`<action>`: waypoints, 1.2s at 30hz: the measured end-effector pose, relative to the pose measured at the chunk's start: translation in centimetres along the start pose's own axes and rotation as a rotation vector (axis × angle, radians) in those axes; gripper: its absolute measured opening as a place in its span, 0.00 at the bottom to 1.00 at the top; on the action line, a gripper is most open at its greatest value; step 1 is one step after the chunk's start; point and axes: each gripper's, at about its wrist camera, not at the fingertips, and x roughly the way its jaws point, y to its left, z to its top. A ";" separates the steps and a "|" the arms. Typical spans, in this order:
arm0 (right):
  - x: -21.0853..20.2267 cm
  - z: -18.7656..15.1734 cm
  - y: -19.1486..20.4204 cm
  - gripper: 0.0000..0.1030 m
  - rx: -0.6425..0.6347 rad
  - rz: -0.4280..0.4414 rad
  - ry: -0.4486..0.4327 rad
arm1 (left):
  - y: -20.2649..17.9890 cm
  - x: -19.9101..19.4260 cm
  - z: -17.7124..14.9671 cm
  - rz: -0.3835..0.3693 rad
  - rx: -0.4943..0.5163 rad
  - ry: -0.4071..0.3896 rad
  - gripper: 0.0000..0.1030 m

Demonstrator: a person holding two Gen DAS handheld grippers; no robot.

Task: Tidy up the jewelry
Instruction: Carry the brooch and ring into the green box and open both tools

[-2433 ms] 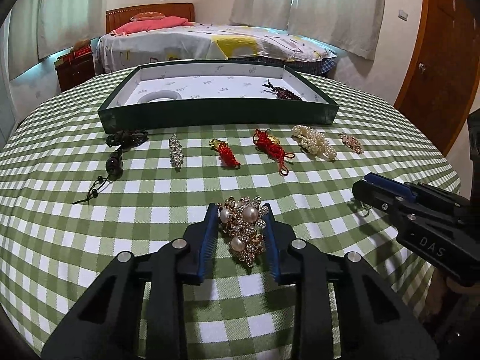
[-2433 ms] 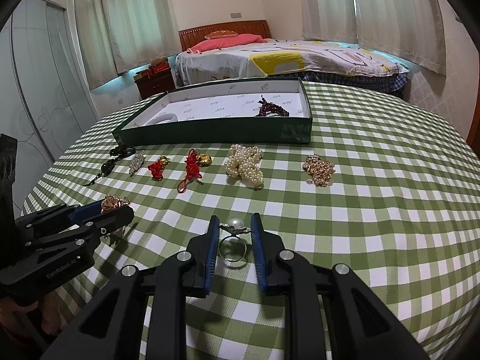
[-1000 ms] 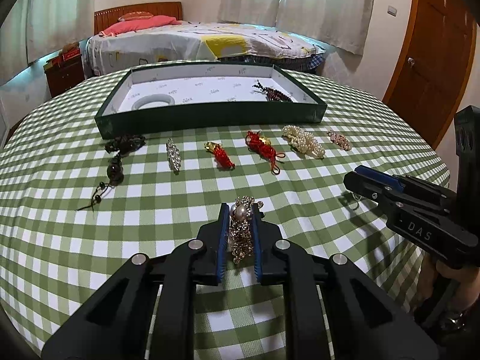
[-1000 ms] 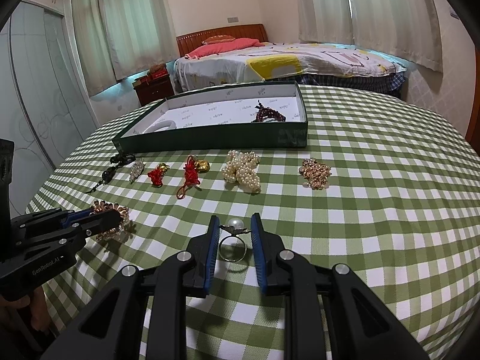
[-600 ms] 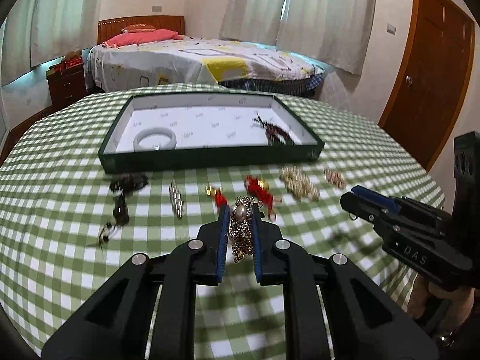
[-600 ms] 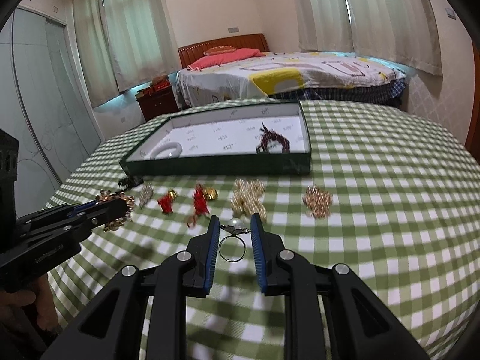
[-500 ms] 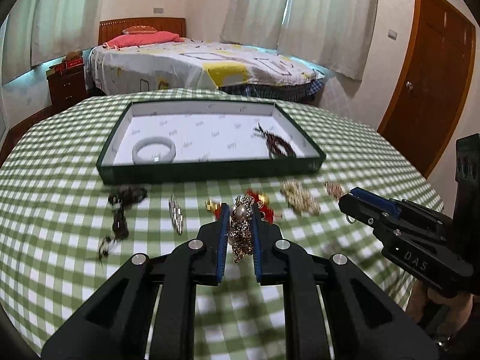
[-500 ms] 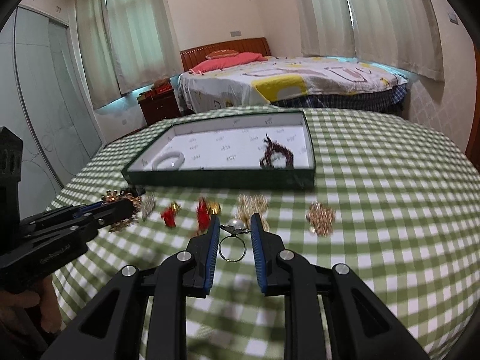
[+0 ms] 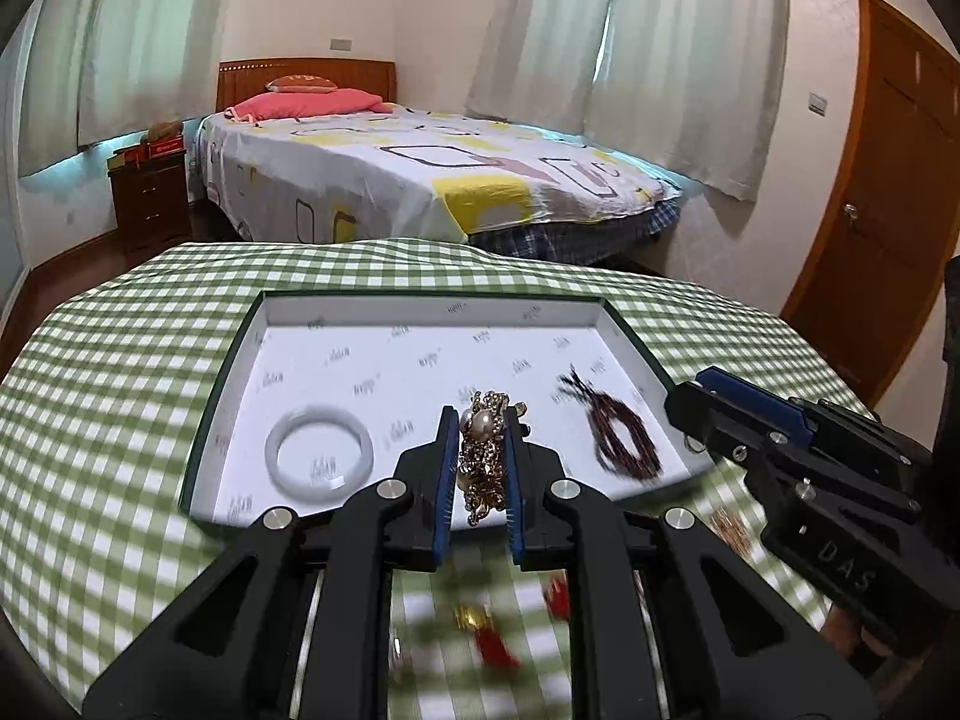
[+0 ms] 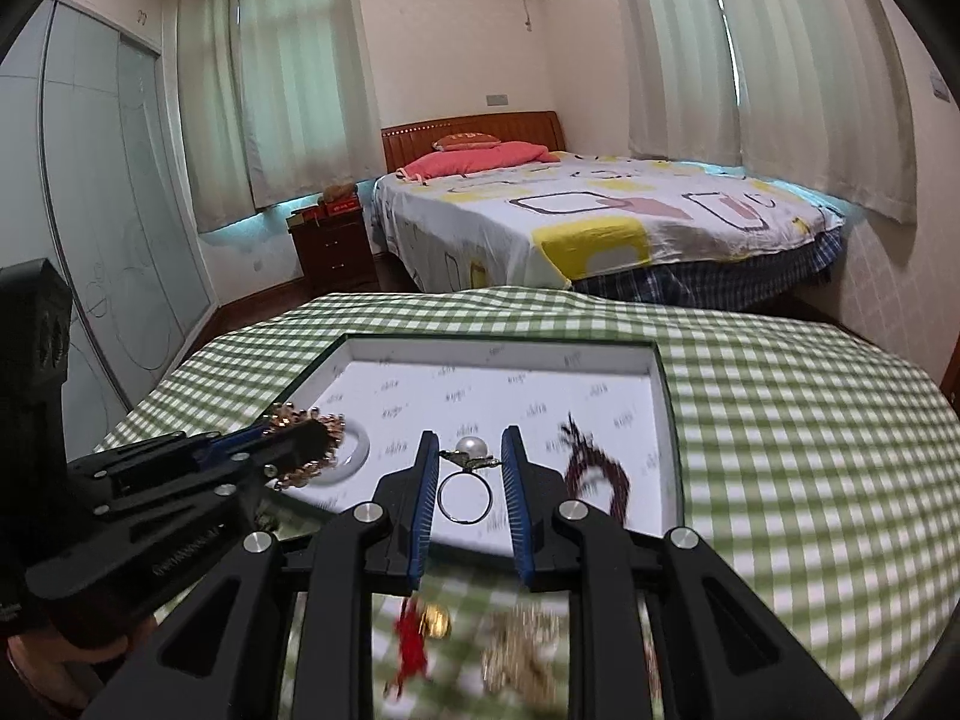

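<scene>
Left gripper, jaws clamped on a gold pearl brooch, held above the near edge of the green tray. Right gripper, at 3 o'clock of the left, jaws clamped on a pearl ring. In the tray: white bangle at 9 o'clock, dark red bead bracelet at 3 o'clock. Blurred jewelry lies on the checked tablecloth at 6 o'clock.
</scene>
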 end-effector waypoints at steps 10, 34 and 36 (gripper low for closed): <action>8.2 -1.2 -1.6 0.22 0.024 0.003 0.172 | 1.7 8.0 -0.6 0.026 -0.033 0.166 0.14; 9.0 -1.2 -2.9 0.35 0.061 0.008 0.232 | 2.5 8.4 -0.3 0.010 -0.068 0.182 0.49; 8.3 -1.0 -2.7 0.35 0.056 0.007 0.216 | 2.3 7.6 0.0 0.012 -0.058 0.162 0.50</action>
